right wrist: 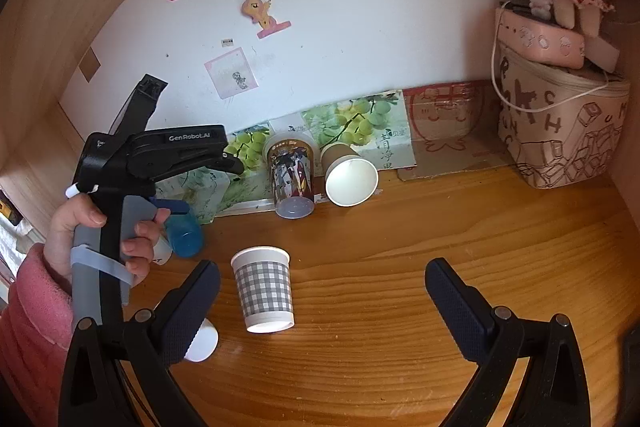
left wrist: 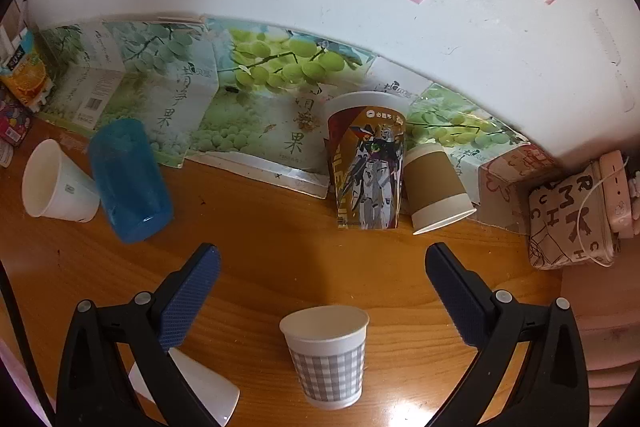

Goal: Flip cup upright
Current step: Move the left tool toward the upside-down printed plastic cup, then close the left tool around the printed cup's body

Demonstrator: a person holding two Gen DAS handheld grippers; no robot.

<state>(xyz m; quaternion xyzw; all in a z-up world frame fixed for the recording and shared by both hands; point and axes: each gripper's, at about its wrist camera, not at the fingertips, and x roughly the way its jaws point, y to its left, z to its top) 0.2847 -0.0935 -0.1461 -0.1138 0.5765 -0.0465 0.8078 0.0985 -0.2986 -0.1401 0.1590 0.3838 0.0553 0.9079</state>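
- Left gripper point(left wrist: 322, 267): jaws spread wide, holding nothing; the checked paper cup point(left wrist: 326, 355) stands upright on the wooden table point(left wrist: 260, 219) at 6 o'clock, between the fingers but touching neither.
- Right gripper point(right wrist: 322, 279): jaws equally wide, empty; the same checked cup point(right wrist: 264, 289) stands near its left finger, around 10 o'clock from midway, apart from it.
- A white cup point(left wrist: 192, 387) at 7 o'clock is mostly hidden behind the left finger and cut off.
- In the right view, the blue tumbler point(right wrist: 182, 233) is partly covered by the person's hand point(right wrist: 100, 239).
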